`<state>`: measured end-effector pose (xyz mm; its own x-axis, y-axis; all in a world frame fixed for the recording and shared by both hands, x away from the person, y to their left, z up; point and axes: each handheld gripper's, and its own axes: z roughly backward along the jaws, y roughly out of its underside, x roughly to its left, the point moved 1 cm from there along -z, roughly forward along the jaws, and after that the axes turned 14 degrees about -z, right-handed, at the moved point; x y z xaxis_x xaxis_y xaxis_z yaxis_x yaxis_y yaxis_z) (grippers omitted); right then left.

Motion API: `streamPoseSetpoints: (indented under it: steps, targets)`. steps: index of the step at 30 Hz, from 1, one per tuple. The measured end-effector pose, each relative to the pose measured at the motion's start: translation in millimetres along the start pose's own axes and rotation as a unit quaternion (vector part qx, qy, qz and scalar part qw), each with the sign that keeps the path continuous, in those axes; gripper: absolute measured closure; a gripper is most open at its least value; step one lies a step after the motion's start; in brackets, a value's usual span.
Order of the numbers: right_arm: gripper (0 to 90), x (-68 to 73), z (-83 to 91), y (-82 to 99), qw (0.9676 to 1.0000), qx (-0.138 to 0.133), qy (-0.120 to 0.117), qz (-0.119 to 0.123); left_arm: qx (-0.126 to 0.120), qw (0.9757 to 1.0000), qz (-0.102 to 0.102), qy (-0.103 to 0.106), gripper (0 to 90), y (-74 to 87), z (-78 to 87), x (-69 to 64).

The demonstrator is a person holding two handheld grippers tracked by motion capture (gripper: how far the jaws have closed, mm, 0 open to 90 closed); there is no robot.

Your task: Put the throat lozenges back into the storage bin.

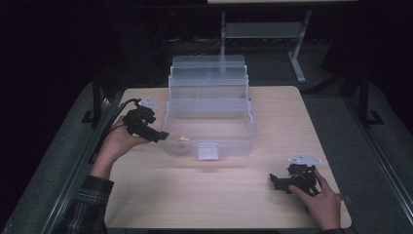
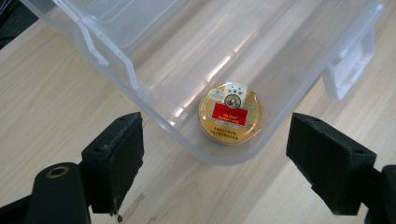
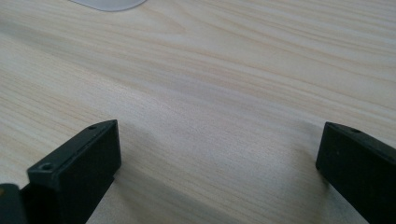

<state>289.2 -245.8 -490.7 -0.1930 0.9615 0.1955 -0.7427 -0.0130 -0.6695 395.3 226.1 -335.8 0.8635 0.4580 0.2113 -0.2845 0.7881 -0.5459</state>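
1. A light wooden table (image 1: 292,131) stands in a dark room. The floor around it is grey, and a pale metal stand (image 1: 297,53) is far behind.
2. A clear plastic box (image 1: 209,105) sits in the middle of the table, with its see-through trays stepped up toward the far side.
3. A small round gold tin (image 2: 230,112) with a red label lies flat inside the box, in its near left corner.
4. The left gripper (image 1: 158,135) is held at the left side of the box. Its jaws are spread wide, and the tin lies just past them, behind the clear wall.
5. The right gripper (image 1: 273,180) rests low by the near right edge of the table, well apart from the box. Its jaws are spread wide too, with bare wood between them.
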Motion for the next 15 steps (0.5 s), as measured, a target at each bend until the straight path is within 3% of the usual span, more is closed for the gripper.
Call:
streamPoseSetpoints:
  steps: [15]
  targets:
    - [0.0, 0.1, 0.2, 0.1, 1.0000, 0.001, 0.000, 0.000, -0.016, 0.9996, 0.022, -0.012, 18.2, 35.0, 10.5, -16.9]
